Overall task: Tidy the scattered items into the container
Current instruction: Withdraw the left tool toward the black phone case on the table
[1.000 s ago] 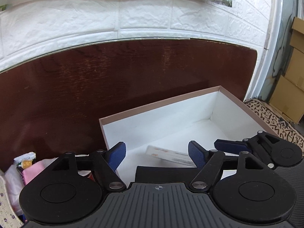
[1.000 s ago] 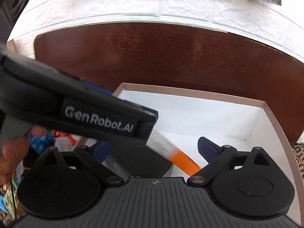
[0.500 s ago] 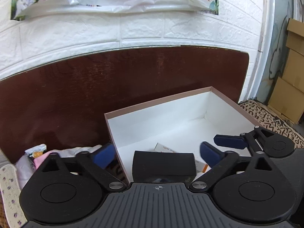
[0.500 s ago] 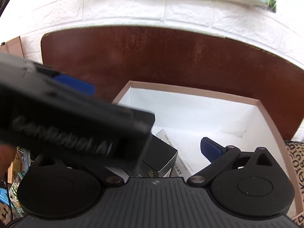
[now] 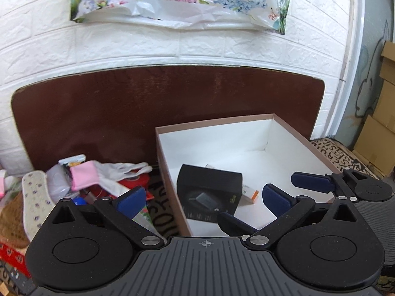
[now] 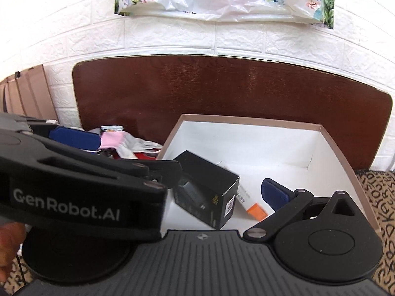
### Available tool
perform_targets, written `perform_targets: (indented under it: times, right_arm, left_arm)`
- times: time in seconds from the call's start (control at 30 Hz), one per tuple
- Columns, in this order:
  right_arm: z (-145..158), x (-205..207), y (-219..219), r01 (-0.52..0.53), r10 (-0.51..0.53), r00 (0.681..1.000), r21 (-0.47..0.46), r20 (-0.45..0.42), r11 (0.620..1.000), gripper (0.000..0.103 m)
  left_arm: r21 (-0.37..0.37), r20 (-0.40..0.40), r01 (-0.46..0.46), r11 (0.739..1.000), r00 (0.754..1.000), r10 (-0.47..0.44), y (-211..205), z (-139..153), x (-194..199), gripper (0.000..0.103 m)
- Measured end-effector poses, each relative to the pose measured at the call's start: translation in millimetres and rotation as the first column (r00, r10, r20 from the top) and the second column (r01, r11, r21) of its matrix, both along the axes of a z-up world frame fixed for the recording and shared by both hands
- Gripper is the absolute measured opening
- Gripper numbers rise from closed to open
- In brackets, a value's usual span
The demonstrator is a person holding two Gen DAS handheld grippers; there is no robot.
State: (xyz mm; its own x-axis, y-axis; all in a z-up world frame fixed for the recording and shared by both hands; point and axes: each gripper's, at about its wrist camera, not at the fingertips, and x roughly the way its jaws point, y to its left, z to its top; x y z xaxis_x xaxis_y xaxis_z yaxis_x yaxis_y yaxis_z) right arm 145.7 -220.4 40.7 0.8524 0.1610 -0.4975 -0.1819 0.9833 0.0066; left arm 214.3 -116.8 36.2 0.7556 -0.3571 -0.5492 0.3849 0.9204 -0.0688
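- Black box now lies loose inside the container, at about 7 o'clock of its floor. A second ago it sat between the left fingers.
- White-and-orange carton lies just beside it, partly tucked under.
- Left hand-held gripper: jaws apart, empty, pulled up and back since the drop.
- Right hand-held gripper: jaws apart, nothing between them, hovering over the container's near right corner.
- Meaning: two items in, that placement looks done.
- Remaining clutter pile (pink cloth, white fabric, red packets) sits at 9 o'clock, outside the container's left wall. Likely the next pick.
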Motion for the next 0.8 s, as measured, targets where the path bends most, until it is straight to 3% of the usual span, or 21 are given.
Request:
perform_targets:
  times: [0.27,0.8]
  right_arm:
    - [-0.5,-26.0,13.8,-0.01,0.009,1.0,0.01,0.014,1.0,0.103]
    - [-11.5,-83.5,42.3,-0.015,0.015,1.0,0.035,0.006,0.999,0.103]
  left_arm:
    - [0.003,0.021,-0.021,1.0,1.0,0.021,11.5,0.2,-41.6,0.103]
    - [0.002,-0.012,-0.045,0.999,0.999,0.045,41.5,-14.1,-99.7,0.103]
